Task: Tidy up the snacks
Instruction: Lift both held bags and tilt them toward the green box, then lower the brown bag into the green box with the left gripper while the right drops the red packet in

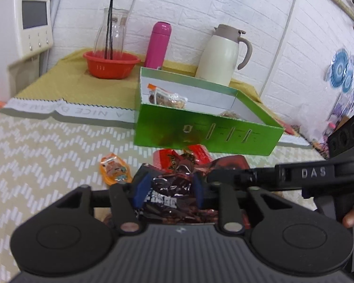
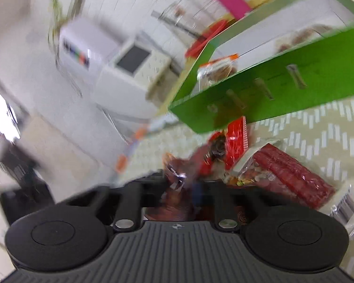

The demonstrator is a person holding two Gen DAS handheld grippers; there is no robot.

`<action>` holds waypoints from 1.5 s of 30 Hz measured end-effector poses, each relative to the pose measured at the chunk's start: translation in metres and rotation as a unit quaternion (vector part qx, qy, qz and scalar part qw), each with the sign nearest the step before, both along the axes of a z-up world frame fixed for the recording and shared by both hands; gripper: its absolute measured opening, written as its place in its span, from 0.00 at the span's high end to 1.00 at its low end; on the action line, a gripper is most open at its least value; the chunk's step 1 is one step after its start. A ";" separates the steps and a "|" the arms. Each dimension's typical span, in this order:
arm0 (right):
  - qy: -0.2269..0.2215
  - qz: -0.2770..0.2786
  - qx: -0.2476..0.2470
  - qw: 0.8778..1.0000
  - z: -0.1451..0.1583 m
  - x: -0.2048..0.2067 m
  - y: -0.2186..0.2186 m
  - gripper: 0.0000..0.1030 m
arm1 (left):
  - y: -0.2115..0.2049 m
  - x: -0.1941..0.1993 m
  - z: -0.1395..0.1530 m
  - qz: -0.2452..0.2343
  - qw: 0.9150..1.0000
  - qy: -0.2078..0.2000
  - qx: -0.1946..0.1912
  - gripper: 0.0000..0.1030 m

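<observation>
Snacks point(image 1: 170, 198): dark crinkly bag in left gripper point(image 1: 168, 192) | green box point(image 1: 207, 129) at 12 | right gripper point(image 2: 186, 188): blurry, grip unclear | red ridged pack point(image 2: 292, 176) only there

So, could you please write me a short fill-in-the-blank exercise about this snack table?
1. The open box holding a few snacks is ___ outside.
2. The tall flask behind the box is ___.
3. The glass pitcher stands in a red ___.
4. The left gripper has a dark snack ___ between its fingers.

Missing: green; pink; bowl; packet
</observation>
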State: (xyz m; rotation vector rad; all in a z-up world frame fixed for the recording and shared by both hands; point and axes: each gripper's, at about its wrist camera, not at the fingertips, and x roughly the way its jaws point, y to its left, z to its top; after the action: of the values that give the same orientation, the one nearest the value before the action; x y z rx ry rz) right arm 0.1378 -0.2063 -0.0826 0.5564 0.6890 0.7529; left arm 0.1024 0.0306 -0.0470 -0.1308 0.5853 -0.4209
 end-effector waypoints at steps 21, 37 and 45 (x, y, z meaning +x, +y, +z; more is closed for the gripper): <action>-0.033 -0.002 0.209 0.977 0.018 -0.023 -0.057 0.92 | 0.058 0.001 -0.002 -0.034 0.974 0.052 -0.218 0.12; 0.024 -0.007 0.248 0.968 -0.010 -0.017 -0.079 0.92 | 0.043 0.002 -0.011 -0.086 0.960 0.092 -0.250 0.62; 0.011 -0.013 0.241 0.970 -0.002 -0.015 -0.087 0.92 | 0.037 0.010 -0.005 -0.094 0.956 0.091 -0.263 0.62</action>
State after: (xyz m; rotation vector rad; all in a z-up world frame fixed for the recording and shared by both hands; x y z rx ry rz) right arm 0.1233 -0.2933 -0.0846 1.0154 0.5149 0.8965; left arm 0.1129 0.0677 -0.0517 -0.6330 0.6577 -0.7506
